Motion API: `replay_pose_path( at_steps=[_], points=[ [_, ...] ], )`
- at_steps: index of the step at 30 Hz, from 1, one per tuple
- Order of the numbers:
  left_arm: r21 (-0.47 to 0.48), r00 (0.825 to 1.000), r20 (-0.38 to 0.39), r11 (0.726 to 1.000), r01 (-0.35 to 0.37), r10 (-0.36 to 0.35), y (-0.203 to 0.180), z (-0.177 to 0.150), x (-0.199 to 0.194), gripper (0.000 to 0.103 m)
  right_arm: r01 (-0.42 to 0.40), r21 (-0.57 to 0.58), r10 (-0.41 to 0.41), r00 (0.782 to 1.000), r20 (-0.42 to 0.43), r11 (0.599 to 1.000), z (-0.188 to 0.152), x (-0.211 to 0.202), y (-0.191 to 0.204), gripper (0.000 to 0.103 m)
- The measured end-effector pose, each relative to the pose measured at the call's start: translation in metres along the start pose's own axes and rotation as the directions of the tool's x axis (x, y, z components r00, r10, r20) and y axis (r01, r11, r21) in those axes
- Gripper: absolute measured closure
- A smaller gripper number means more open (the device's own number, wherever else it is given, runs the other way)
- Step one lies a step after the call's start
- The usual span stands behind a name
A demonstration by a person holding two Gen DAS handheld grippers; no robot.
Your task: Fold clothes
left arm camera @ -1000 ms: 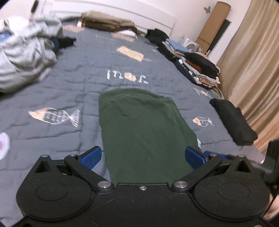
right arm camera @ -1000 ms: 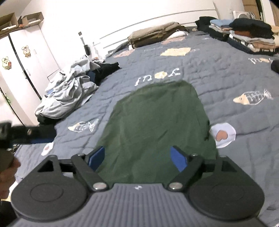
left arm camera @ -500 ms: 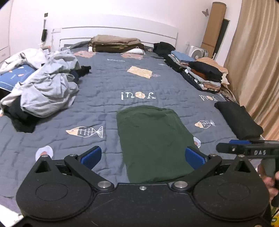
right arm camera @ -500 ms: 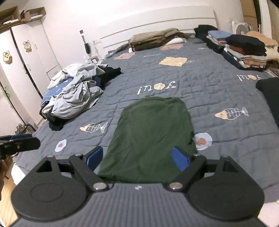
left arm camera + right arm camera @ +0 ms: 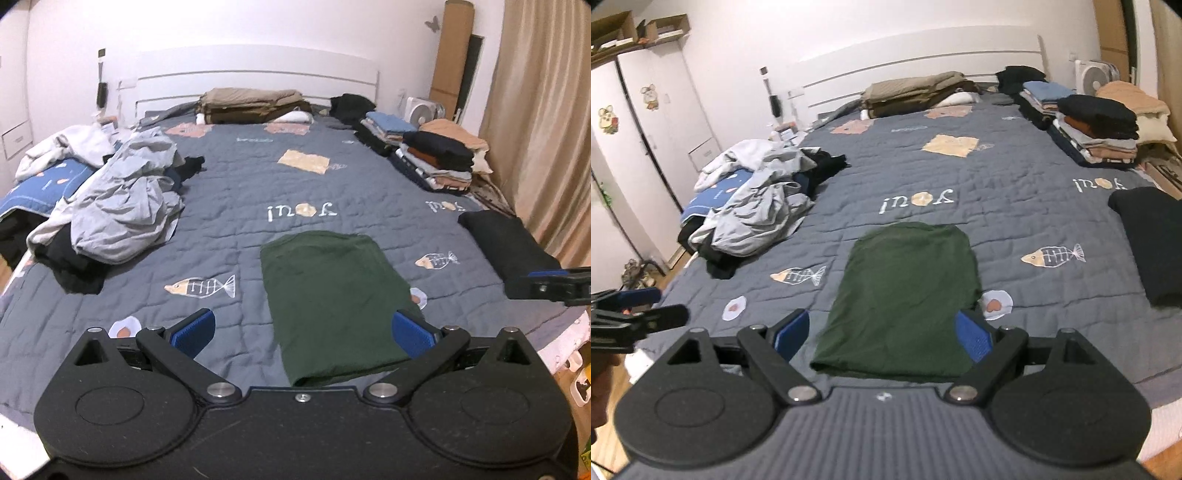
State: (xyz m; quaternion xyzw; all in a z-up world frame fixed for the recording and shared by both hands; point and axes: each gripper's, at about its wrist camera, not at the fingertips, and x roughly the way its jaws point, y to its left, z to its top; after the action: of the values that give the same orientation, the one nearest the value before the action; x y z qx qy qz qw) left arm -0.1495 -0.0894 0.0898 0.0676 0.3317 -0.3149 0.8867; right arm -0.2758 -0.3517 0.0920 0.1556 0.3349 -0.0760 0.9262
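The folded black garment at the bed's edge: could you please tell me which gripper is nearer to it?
Right. The right gripper hovers beside the folded black garment; the left gripper is across the green garment.

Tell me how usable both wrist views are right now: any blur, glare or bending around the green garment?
Left wrist view: sharp and evenly lit; the green garment reads clearly; fisheye bows the headboard and darkens the corners. Right wrist view: slightly softer, with blur toward the left edge at the wardrobe, and the same bending; no glare on the garment in either.
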Motion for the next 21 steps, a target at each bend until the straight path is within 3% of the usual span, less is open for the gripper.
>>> replay_pose_path(
  at_steps=[21],
  points=[
    [0.016,0.999,-0.014,0.999,0.034,-0.034,0.000,-0.011,0.021,0.000,0.031,-0.002,-0.031,0.999,0.010,1.000,-0.017,-0.023,0.021,0.017]
  ],
)
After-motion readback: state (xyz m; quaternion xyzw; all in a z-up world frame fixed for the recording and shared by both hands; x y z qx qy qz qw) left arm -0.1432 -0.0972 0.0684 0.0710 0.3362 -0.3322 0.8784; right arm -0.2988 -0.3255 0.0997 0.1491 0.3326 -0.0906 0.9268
